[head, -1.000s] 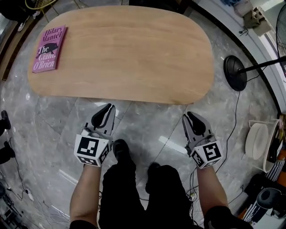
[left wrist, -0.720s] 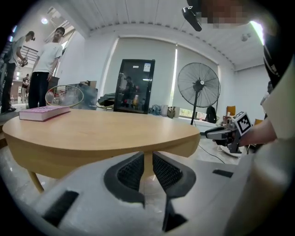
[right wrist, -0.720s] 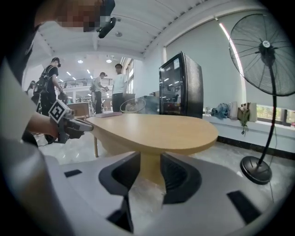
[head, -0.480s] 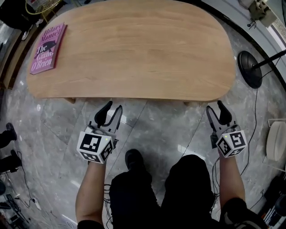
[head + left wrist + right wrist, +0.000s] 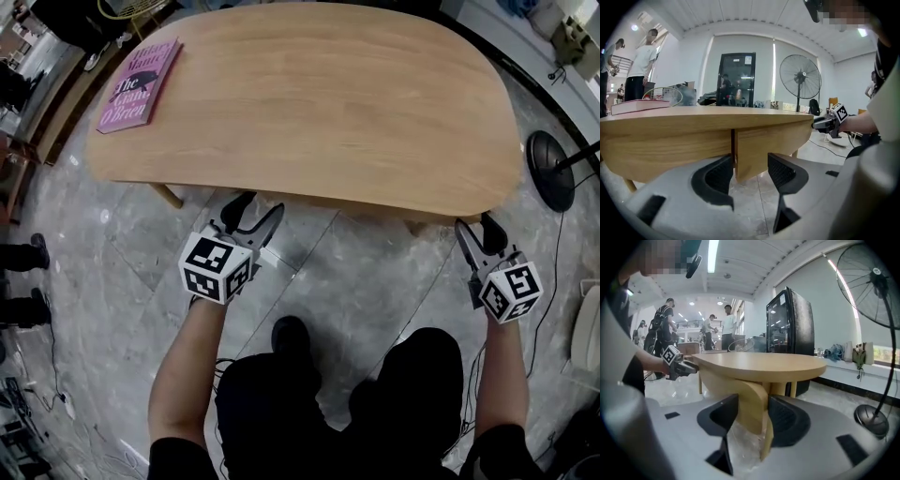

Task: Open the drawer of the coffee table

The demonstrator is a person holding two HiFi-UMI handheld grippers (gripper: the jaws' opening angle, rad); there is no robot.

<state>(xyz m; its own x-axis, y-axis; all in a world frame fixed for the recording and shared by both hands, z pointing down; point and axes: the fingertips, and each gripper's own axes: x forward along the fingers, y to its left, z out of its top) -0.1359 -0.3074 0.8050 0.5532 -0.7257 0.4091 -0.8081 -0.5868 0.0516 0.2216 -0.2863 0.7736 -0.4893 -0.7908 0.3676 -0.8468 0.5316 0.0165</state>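
The oval wooden coffee table [image 5: 319,94] fills the top of the head view. Its drawer front [image 5: 768,140] runs under the near edge. My left gripper [image 5: 256,206] is at the drawer's left end. Its jaws have just been opening, and the panel's corner shows in the gap [image 5: 750,168] with neither pad pressing on it. My right gripper [image 5: 478,227] is at the right end, where the curved drawer front [image 5: 750,404] sits between its pads [image 5: 753,416] untouched. Its jaws opened wide, then came in slightly.
A pink book [image 5: 141,82] lies on the table's far left corner. A standing fan's round base [image 5: 553,169] and cable are on the floor at right. A table leg [image 5: 167,195] slants out left of my left gripper. A black cabinet [image 5: 790,319] and people stand beyond.
Both grippers have come down and forward from open floor to the table's near edge. Their jaws, nearly shut at first, now stand spread.
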